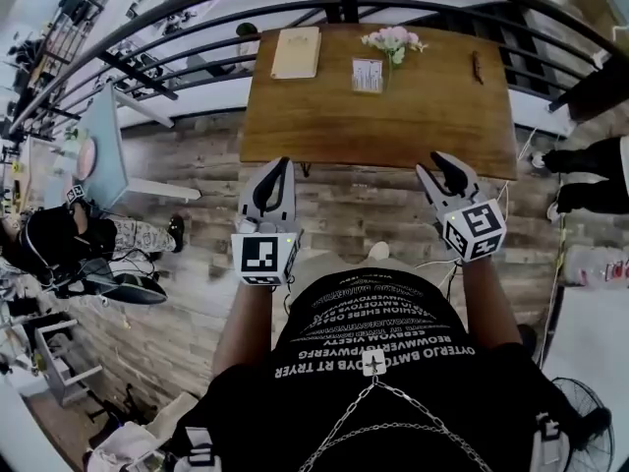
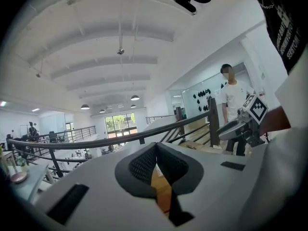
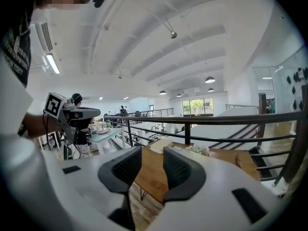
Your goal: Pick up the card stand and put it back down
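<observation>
1. We find the card stand [image 1: 368,75] upright on the wooden surface [image 1: 423,116], towards the far edge and roughly at mid-width. Neither gripper touches it.
2. Just right of the card stand is a small bunch of pale flowers [image 1: 393,39]. A tan pad [image 1: 296,52] lies to its left, near the far left corner. A small dark item [image 1: 477,67] lies further right; we cannot identify it.
3. The left gripper [image 1: 284,165] is held short of the near edge of the surface, over the plank floor [image 1: 197,165], and well apart from the card stand.
4. In the left gripper view, the fingers of the left gripper [image 2: 155,150] are clenched tip to tip. Nothing is between them, and only a sliver of wood shows through the gap lower down.
5. The right gripper [image 1: 437,165] is at the near right edge of the surface, also well apart from the card stand.
6. In the right gripper view, the fingers of the right gripper [image 3: 151,153] are released and stand apart. Only the surface beyond shows between them, so nothing is grasped.
7. A dark metal railing [image 3: 216,118] runs behind the surface.
8. A bystander [image 2: 233,93] stands off to one side, by the railing.
</observation>
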Available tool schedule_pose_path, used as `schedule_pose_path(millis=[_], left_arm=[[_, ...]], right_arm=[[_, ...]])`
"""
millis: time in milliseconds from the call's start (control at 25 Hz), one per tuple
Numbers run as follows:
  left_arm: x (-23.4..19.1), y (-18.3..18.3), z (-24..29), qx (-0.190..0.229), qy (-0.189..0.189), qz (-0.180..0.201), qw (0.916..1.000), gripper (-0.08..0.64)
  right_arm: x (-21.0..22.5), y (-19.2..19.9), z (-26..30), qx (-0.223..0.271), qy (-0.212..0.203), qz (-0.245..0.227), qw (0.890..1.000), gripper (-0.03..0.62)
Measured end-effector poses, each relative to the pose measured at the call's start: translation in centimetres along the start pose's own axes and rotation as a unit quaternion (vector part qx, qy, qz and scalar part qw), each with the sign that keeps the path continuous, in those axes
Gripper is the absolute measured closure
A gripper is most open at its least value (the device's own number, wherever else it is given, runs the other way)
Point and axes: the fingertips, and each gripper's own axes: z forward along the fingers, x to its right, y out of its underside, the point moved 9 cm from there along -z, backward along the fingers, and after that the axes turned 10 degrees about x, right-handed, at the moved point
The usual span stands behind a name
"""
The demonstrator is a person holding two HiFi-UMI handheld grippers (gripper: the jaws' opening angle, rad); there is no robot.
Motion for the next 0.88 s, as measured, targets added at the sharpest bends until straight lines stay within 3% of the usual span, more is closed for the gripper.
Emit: schedule_pose_path(millis=[440,880], left_arm=[[0.0,0.0,1.5,-0.007,0.006,-0.002,1.0000,0.534],[-2.8,1.5,9.0,0.002,0.046,-0.009,0.9989,0.534]], right_arm=[[1.3,-0.4,0.8,0.002,0.005,0.006,1.000,0.445],[3.8,-0.4,5.8,-0.008,0.029,0.006,1.000,0.445]])
